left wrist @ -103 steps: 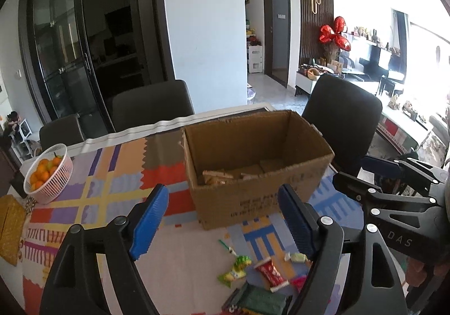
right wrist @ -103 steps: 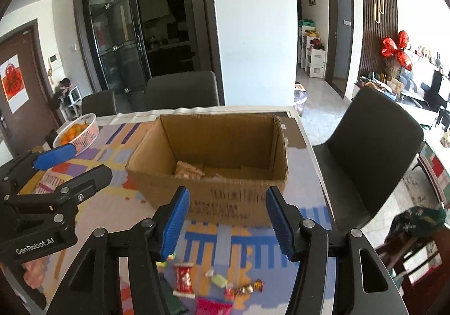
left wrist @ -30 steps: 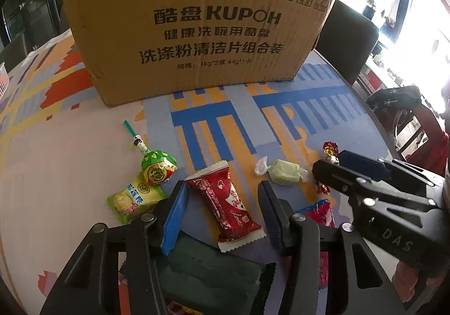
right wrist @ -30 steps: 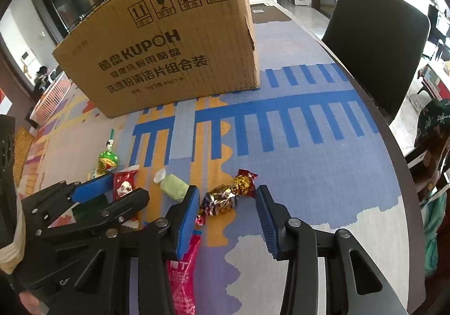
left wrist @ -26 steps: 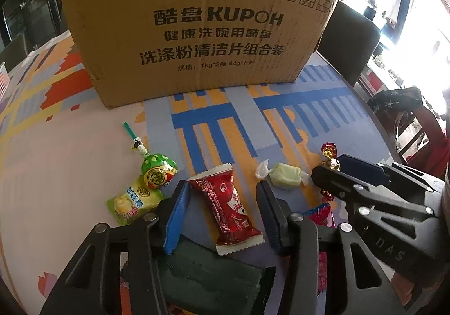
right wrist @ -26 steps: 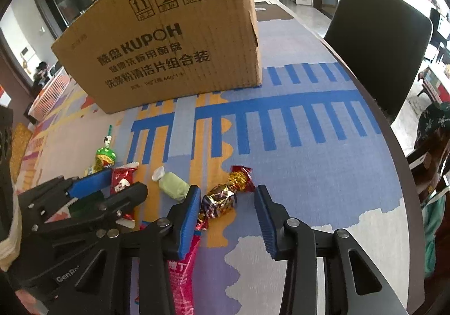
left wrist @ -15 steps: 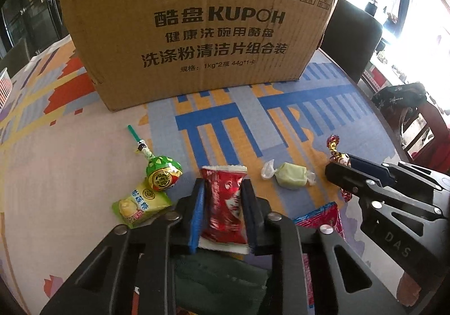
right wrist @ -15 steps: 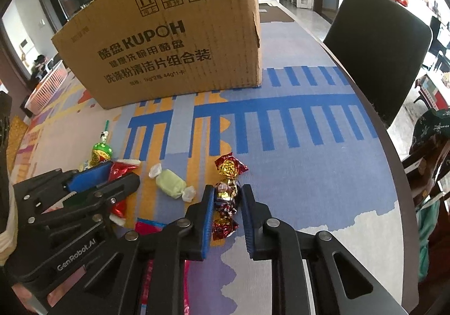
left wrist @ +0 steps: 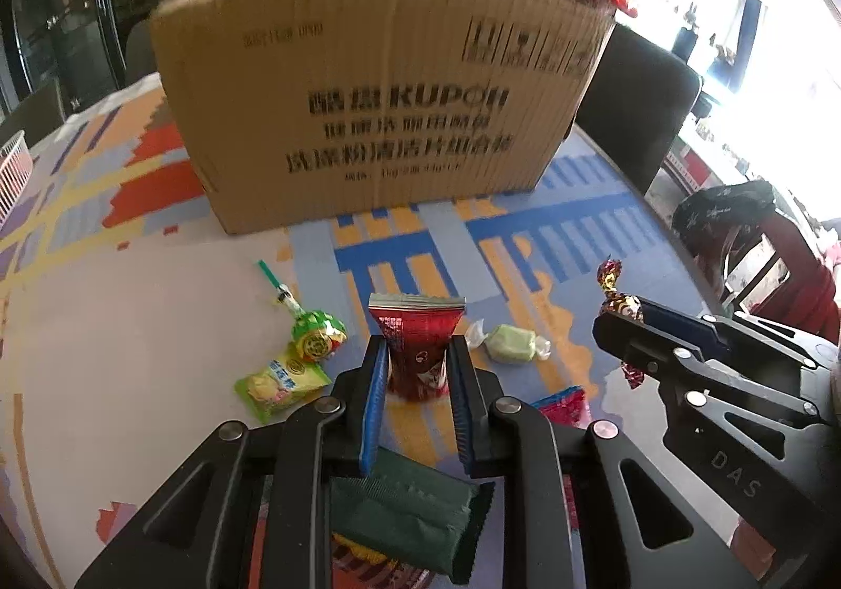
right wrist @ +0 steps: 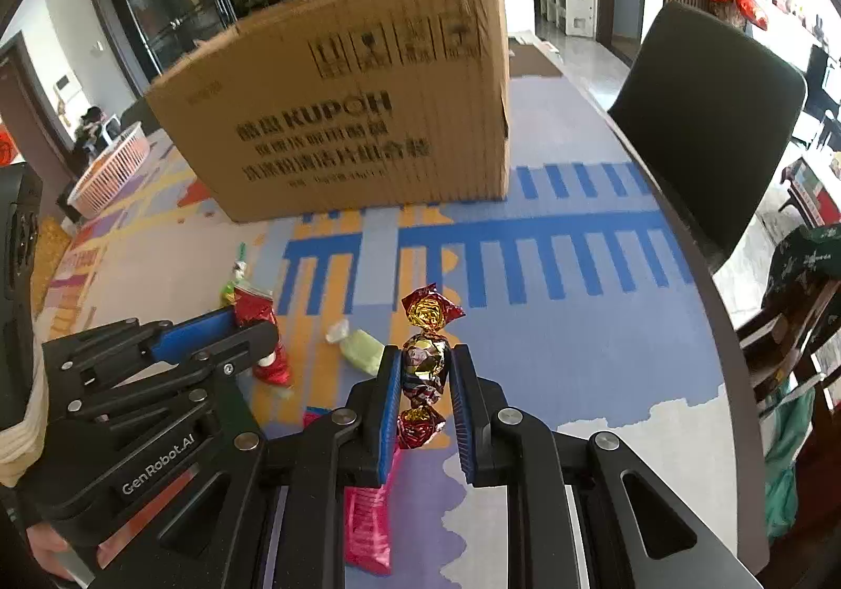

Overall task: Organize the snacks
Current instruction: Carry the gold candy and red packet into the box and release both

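the left gripper (left wrist: 415,368) has its fingers pinched on a red snack packet (left wrist: 418,347), lifted just off the surface (left wrist: 131,326); the right gripper (right wrist: 424,379) clamps a foil-wrapped candy (right wrist: 427,358) at its middle. both look light, crinkly and slippery, so gripping the filled body rather than the twisted ends seems safest. the cardboard box (left wrist: 378,100) stands behind.
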Tool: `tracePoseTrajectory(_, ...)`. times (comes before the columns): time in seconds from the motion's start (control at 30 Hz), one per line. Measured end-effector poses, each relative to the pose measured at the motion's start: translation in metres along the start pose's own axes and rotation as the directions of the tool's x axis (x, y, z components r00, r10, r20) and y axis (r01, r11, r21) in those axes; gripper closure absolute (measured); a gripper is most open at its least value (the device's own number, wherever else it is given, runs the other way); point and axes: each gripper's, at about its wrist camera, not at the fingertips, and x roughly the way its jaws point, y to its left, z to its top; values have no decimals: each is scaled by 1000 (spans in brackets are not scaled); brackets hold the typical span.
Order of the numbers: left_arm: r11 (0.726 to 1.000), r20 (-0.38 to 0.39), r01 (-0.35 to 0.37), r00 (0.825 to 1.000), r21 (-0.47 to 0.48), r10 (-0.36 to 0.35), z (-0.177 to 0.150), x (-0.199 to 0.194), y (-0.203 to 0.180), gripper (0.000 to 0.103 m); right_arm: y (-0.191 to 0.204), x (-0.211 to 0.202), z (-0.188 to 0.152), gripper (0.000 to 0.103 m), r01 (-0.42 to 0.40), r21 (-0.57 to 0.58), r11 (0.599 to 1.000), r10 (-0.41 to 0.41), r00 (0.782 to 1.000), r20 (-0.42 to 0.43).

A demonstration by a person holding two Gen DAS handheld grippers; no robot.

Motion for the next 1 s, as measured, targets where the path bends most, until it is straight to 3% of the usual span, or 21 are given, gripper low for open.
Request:
tracePoseTrajectory(0.47, 1000, 138, 0, 990, -12, 2, 18, -60, 2, 80, 18, -44, 17, 83, -34, -40, 999, 38, 994, 100)
tracePoseTrajectory(1.0, 999, 265, -36, 963, -21, 40, 67, -102, 18, 80, 41, -74, 73, 83, -62, -90, 994, 80, 974, 213)
